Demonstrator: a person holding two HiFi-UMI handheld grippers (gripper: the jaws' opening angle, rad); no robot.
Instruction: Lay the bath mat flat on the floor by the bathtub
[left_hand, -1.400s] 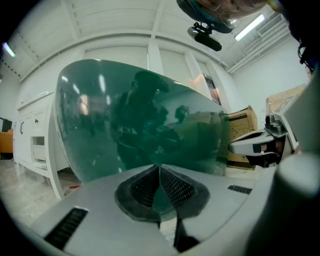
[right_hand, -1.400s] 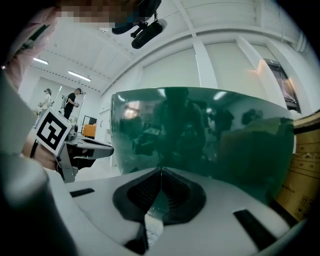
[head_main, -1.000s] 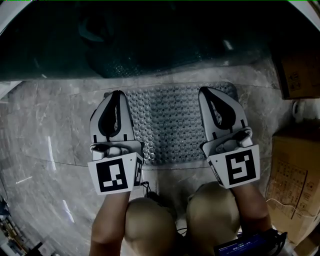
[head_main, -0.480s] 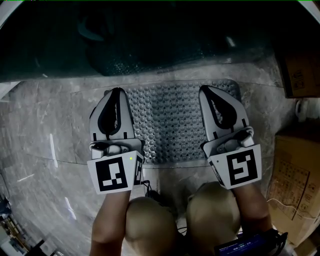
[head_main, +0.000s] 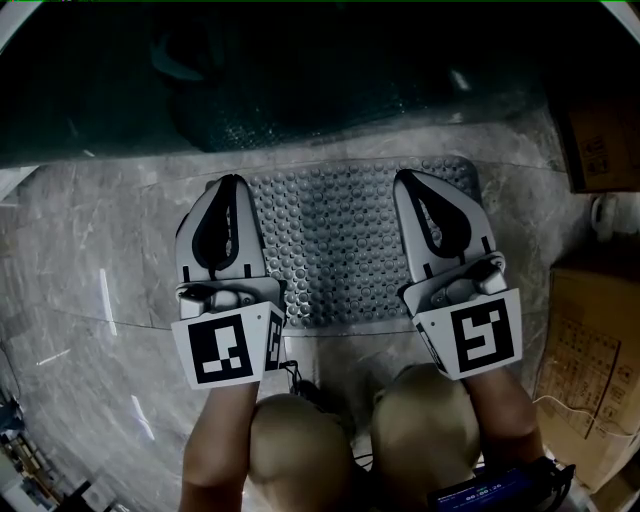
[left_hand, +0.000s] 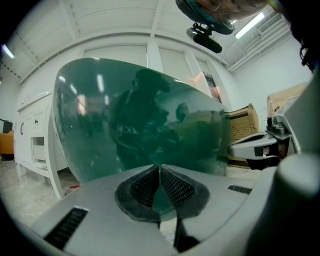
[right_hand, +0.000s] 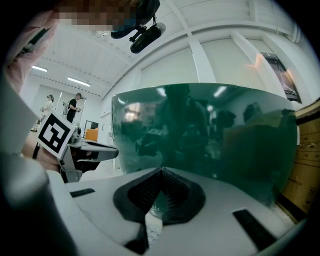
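We held both tools low over the bath mat (head_main: 340, 250), which lay spread out flat on the marble floor (head_main: 90, 260), just beside the dark green bathtub (head_main: 300, 80). Its long far edge ran along the foot of the tub. No fold or lifted corner showed in the head view, although the two tool bodies hid part of each side.

The left gripper (head_main: 232, 182) pointed at the far left corner of the mat, and the right gripper (head_main: 402, 178) pointed at the far edge near the right corner. In the left gripper view the jaws of the left gripper (left_hand: 159, 167) met at their tips with nothing between them, and behind them was only the side of the tub (left_hand: 140, 120). The right gripper (right_hand: 161, 171) was closed in the same way, also empty, and it faced the tub (right_hand: 200, 130) too.

The mat therefore lay already as the task wants it. From this one moment we could not say whether it was just set down or was only lying there.

In our judgement, care here meant not disturbing it. The studded surface could catch a jaw tip, so any move of the grippers should go upward before it goes sideways, and both together, so that neither side is dragged. We would also look at the parts under the tools, because a curl there would be hidden from the head view. The cardboard box (head_main: 585, 330) to the right was near, so the right elbow needed a little attention.
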